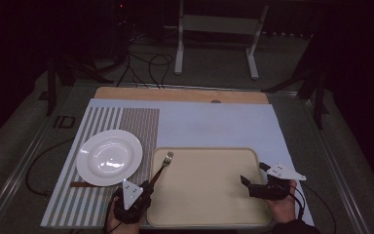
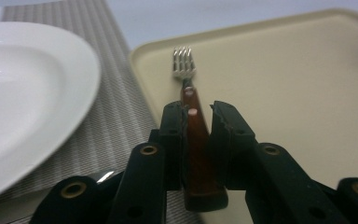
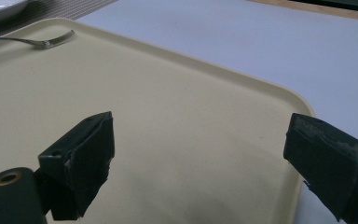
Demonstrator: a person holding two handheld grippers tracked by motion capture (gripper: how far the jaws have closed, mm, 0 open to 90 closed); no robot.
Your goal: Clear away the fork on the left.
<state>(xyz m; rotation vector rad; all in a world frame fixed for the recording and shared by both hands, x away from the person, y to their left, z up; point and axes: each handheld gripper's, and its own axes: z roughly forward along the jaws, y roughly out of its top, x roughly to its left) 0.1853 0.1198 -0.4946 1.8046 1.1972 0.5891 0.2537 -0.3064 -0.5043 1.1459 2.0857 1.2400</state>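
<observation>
Over tray's (image 1: 209, 195) left edge: left hand-held gripper (image 2: 198, 116) clamps fork (image 2: 186, 79) handle | right hand-held gripper (image 3: 200, 154) gapes wide, holding nothing

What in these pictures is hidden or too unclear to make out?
- Fork handle: in the left gripper view its sides sit behind the jaws clamped on it.
- Plate: cut off by that view's left edge.
- Right gripper: its far jaw runs off the right gripper view's corner.
- Floor cables: too dark in the high view.

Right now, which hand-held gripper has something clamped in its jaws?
The left hand-held gripper: its jaws are shut on the brown handle of the fork, tines over the tray. The right hand-held gripper stands open over the tray.
</observation>
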